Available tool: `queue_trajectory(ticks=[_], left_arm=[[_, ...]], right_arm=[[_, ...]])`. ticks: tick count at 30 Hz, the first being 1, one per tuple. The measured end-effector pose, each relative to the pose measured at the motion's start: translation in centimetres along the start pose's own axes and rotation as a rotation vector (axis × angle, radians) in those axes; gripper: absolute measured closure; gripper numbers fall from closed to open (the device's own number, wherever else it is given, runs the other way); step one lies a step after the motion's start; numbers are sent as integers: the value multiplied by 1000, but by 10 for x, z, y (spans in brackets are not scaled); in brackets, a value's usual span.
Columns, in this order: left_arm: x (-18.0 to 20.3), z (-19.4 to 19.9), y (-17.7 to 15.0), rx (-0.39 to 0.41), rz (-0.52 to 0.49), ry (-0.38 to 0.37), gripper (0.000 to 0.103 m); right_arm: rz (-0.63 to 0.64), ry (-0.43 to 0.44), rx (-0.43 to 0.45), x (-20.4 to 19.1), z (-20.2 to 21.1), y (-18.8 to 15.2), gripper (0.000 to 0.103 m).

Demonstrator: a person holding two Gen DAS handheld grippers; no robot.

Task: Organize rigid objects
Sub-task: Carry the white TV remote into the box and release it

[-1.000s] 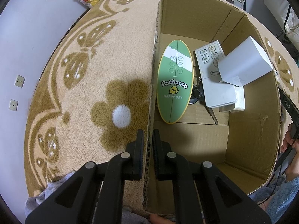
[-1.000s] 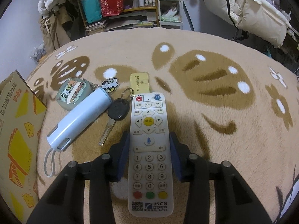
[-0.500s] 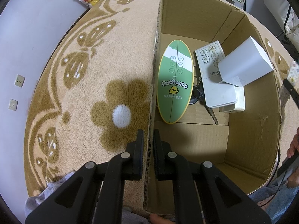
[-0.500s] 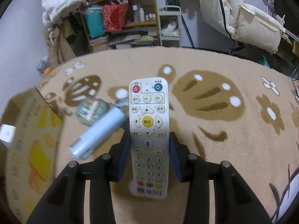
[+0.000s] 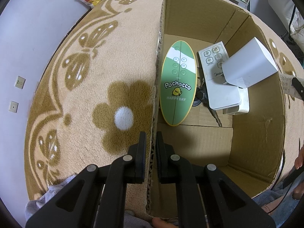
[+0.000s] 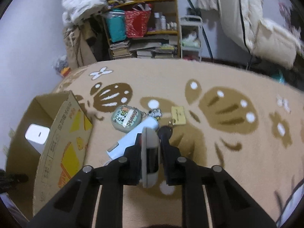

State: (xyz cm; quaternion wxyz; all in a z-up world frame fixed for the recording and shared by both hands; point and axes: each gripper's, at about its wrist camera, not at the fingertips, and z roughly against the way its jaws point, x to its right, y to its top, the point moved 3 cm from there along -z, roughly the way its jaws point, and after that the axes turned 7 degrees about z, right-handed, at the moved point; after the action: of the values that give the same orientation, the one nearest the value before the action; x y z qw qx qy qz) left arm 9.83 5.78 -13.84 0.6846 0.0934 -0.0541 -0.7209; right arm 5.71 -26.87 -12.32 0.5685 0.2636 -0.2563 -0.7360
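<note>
Pinching the near wall of the cardboard box [image 5: 254, 125], the left gripper [image 5: 151, 146] is clamped on that wall with one finger outside and one inside, probably to steady the box on the rug [image 5: 95, 76] while things are dropped in. Lying on the box floor are a green oval remote [image 5: 178, 87] along the left wall, and a white remote [image 5: 218, 76] just beside it, partly covered by a leaning white block [image 5: 248, 64]. The right gripper [image 6: 151, 148] is clamped on a grey-white remote [image 6: 150, 155], turned edge-on and lifted clear of the rug, seemingly being carried toward the box at the rug's left edge. Waiting on the rug beyond it are a pale blue tube [image 6: 133, 138], a round cartoon pouch [image 6: 126, 118], a black key [image 6: 165, 131] and a yellow card [image 6: 178, 115].
</note>
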Motion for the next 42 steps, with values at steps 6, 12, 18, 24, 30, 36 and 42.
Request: queue_trajectory(ticks=[6, 12, 18, 24, 30, 36, 42], left_arm=[[0, 0, 0, 0, 0, 0, 94], [0, 0, 0, 0, 0, 0, 94], [0, 0, 0, 0, 0, 0, 94], [0, 0, 0, 0, 0, 0, 94], [0, -1, -1, 1, 0, -2, 94], [-2, 0, -1, 1, 7, -15, 94], [-3, -1, -1, 0, 9, -18, 94]], right_arm=[[9, -5, 52, 3, 13, 8, 84], [23, 62, 143, -14, 40, 21, 84], [44, 163, 243, -43, 71, 36, 84], [89, 272, 298, -79, 89, 46, 84], [150, 344, 306, -113, 90, 44, 84], [182, 394, 296, -131, 84, 32, 84], [182, 440, 274, -137, 76, 24, 84]])
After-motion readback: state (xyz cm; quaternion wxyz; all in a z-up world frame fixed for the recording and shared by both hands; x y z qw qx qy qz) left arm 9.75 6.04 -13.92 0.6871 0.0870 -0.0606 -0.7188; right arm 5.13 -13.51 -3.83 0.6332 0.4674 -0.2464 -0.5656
